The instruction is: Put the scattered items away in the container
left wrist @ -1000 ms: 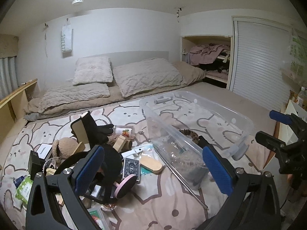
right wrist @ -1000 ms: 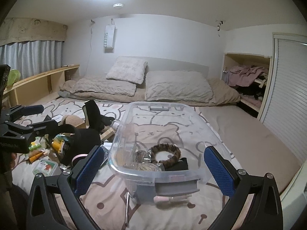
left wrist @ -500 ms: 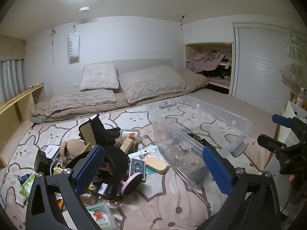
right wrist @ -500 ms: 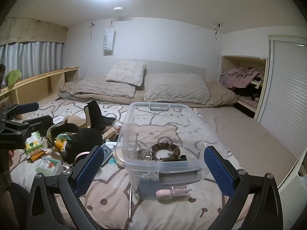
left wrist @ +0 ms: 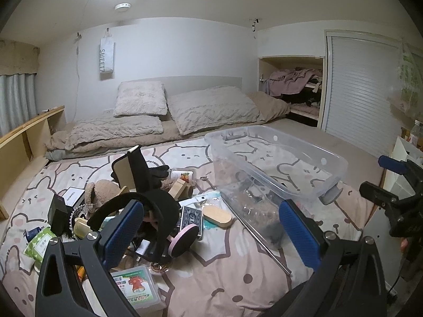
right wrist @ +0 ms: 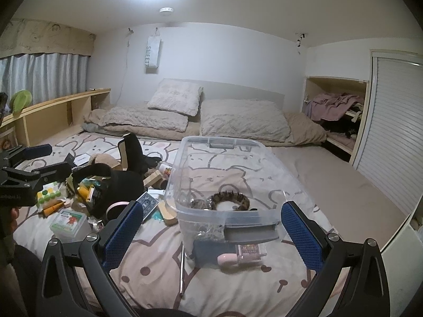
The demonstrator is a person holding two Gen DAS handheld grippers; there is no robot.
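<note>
A clear plastic container (left wrist: 331, 158) (right wrist: 185, 163) stands on the bed, holding a leopard hair clip (right wrist: 228, 200) and other small things. To its left lies the scattered pile: black headband (left wrist: 158, 203), card deck (left wrist: 191, 215) (right wrist: 146, 202), wooden brush (left wrist: 218, 214), pink disc (left wrist: 185, 237), plush toy (left wrist: 101, 190), green card box (left wrist: 134, 285) (right wrist: 68, 220). My left gripper (left wrist: 211, 229) (right wrist: 39, 161) hovers open over the pile's near edge. My right gripper (right wrist: 211, 229) (left wrist: 383, 177) is open in front of the container's near end. Neither holds anything.
A thin metal rod (left wrist: 261, 240) (right wrist: 182, 269) lies along the container's near left side. A black glove on a wooden stand (left wrist: 137, 169) rises behind the pile. Pillows (right wrist: 238, 119) lie at the head of the bed, a wooden shelf (right wrist: 60, 105) runs along the left, and a closet (right wrist: 396, 132) stands right.
Both grippers have drawn back and up a little from the bed, so the container and pile look slightly farther away. Both stay open and no item has moved.
</note>
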